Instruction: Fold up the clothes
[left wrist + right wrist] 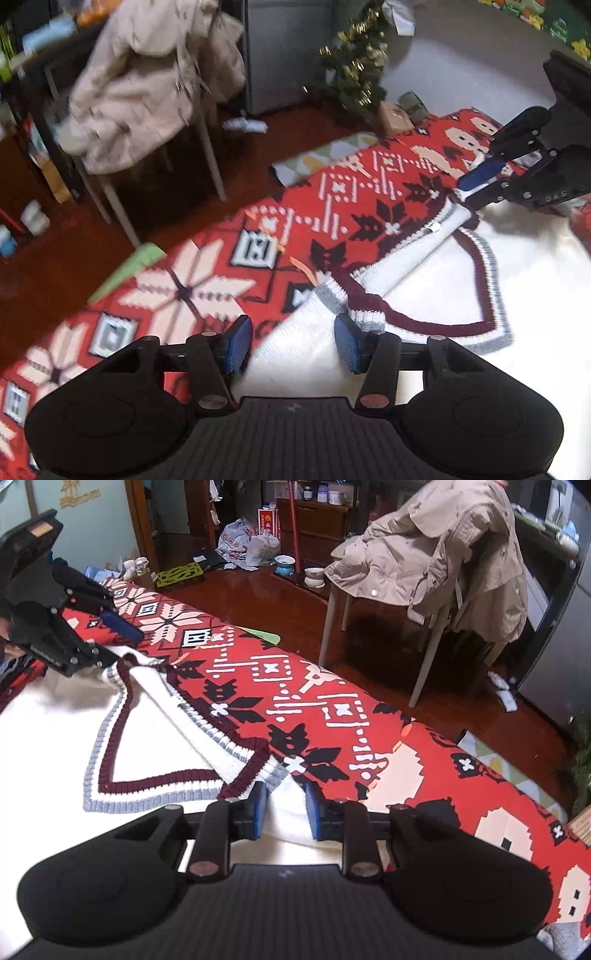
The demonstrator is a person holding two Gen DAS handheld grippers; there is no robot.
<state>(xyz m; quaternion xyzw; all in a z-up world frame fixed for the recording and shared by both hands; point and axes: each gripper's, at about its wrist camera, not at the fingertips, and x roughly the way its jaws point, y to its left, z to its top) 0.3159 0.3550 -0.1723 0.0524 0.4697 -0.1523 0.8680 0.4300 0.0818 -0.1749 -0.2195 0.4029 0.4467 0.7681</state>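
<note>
I see the white sweater (155, 738) lying flat on the red patterned blanket (314, 701), its V-neck trimmed in maroon and grey stripes. A small white tag (433, 228) sits inside the neck; I cannot read any writing on it.

My right tool (284, 808) is at the shoulder of the sweater nearest its camera. Its blue pads (258, 808) stand partly apart with a fold of white knit bunched between them, and they look to be pressing on it. In the left wrist view the same tool (469, 192) reaches down onto the collar from the right, and I can read the letters "DAS" on its black body.

My left tool (293, 343) is at the other shoulder of the sweater, by the striped collar end. Its jaws stand apart and the pads (347, 341) do not press on the knit; only flat white cloth shows between them. In the right wrist view this tool (123, 627) appears at the far side of the sweater, with pale lettering on its body too small for me to make out.

Beyond the sweater, across the dark red floor (280, 602), a beige jacket (443, 550) hangs over a chair (424, 664). Farther from the sweater, a white plastic bag (236, 542) with red print lies on the floor, next to a red box (267, 520) with writing I cannot read. A small tree with gold tinsel (354, 62) stands past the far end of the blanket.
</note>
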